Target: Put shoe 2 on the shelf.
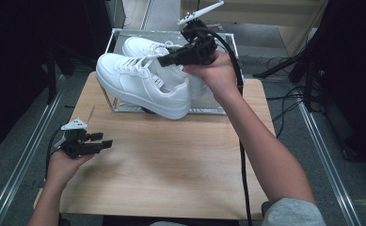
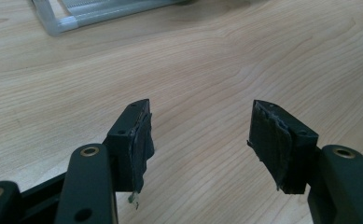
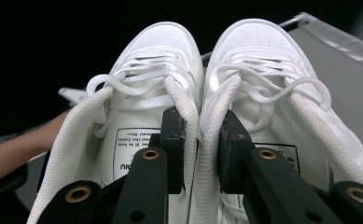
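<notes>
In the high view, the right gripper (image 1: 171,59) is raised over the far middle of the table (image 1: 171,179), above a clear box (image 1: 117,107) at the far edge. It carries 2 white shoes (image 1: 143,84) side by side, toes pointing left, the near one hanging over the box's near rim. The left gripper (image 1: 106,140) sits low at the near left, close over the wood, well apart from the shoes.

In the left gripper view, the jaws are spread wide with bare wood between them. A corner of the box (image 2: 62,23) shows at the far left.

In the right gripper view, 1 jaw reaches into each shoe (image 3: 244,93), and together they pinch the 2 inner collars, which are pressed against each other between the pads (image 3: 174,140). Both toes point away. The person's left forearm (image 3: 20,144) shows at the left.
</notes>
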`<state>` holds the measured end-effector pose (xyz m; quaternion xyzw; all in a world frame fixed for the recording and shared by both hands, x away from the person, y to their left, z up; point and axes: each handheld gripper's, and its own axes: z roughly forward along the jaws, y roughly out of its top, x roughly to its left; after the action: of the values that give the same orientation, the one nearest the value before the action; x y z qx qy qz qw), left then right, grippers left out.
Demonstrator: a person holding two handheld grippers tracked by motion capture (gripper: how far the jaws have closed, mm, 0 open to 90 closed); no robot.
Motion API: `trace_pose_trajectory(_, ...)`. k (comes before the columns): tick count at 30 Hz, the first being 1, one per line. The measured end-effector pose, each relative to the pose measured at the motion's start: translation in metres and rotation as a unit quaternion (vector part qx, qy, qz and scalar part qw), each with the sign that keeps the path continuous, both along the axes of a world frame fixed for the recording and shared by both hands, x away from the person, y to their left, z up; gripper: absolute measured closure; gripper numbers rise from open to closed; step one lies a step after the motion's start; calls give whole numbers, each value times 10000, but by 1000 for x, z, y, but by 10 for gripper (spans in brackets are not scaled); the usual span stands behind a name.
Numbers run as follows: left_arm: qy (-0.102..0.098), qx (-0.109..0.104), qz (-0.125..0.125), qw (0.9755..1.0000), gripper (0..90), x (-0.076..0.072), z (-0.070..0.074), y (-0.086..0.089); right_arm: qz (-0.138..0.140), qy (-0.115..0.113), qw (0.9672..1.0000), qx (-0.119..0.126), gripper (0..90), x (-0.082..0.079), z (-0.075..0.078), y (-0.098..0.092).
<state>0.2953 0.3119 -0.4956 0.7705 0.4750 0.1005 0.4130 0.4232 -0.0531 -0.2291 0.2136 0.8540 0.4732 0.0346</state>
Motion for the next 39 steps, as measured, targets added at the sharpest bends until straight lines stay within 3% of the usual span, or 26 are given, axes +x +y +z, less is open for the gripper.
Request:
trace_pose_trajectory(6,20,37,-78,10000,394,0,0,-2,-687,135,9975,3,769,29,3,2)
trace_pose_trajectory(7,20,37,-78,10000,394,0,0,-2,-687,135,9975,3,769,29,3,2)
trace_pose_trajectory(9,-1,13,-98,10000,394,0,0,-4,-1049,103,9944,-78,769,45,3,4)
trace_pose_trajectory(11,12,8,-102,9999,394,0,0,-5,-1140,83,9934,-92,769,49,3,4)
trace_pose_trajectory(12,20,10,-112,9999,394,0,0,-6,-1463,92,9892,-82,769,60,2,5)
trace_pose_trajectory(13,20,10,-112,9999,394,0,0,-6,-1463,92,9892,-82,769,60,2,5)
trace_pose_trajectory(14,27,4,-118,9999,394,1,0,-6,-1609,77,9869,-80,768,63,2,5)
trace_pose_trajectory(15,26,34,-150,9999,394,1,0,-8,-1981,60,9802,-39,769,73,0,7)
trace_pose_trajectory(16,26,34,-150,9999,394,1,0,-8,-1981,60,9802,-39,769,73,0,7)
trace_pose_trajectory(17,10,75,-170,9998,394,2,-1,-10,-2247,34,9744,-74,769,82,-2,10)
trace_pose_trajectory(18,28,81,-199,9998,394,2,-1,-11,-2336,13,9722,-120,769,85,-2,12)
trace_pose_trajectory(19,28,81,-199,9998,394,2,-1,-11,-2336,13,9722,-120,769,85,-2,12)
trace_pose_trajectory(20,12,115,-214,9997,395,2,-1,-12,-2574,31,9661,-205,769,93,-4,17)
trace_pose_trajectory(21,15,100,-233,9997,395,2,-1,-13,-2574,31,9661,-205,769,93,-4,17)
trace_pose_trajectory(22,5,95,-251,9996,394,2,-1,-14,-2826,92,9589,-218,768,103,-6,21)
trace_pose_trajectory(23,-10,92,-254,9996,395,2,-1,-14,-2898,120,9568,-217,768,106,-7,22)
trace_pose_trajectory(24,-10,92,-254,9996,394,2,-1,-14,-2898,120,9568,-217,768,106,-7,22)
trace_pose_trajectory(25,-4,84,-275,9996,394,2,-1,-14,-3055,212,9517,-212,768,116,-9,25)
trace_pose_trajectory(29,6,82,-309,9995,394,2,-1,-15,-3271,280,9442,-279,767,129,-12,33)
trace_pose_trajectory(31,-12,81,-318,9995,394,2,-1,-15,-3423,320,9385,-338,767,134,-13,39)
trace_pose_trajectory(32,-12,81,-318,9995,394,2,-1,-15,-3423,320,9385,-338,767,134,-13,39)
trace_pose_trajectory(33,-8,80,-335,9994,394,2,-1,-15,-3539,284,9340,-406,766,140,-14,43)
trace_pose_trajectory(34,-8,80,-335,9994,395,2,-1,-15,-3574,275,9325,-438,766,141,-14,44)
trace_pose_trajectory(39,-6,123,-539,9985,396,2,-1,-23,-3812,272,9225,-551,766,150,-20,50)
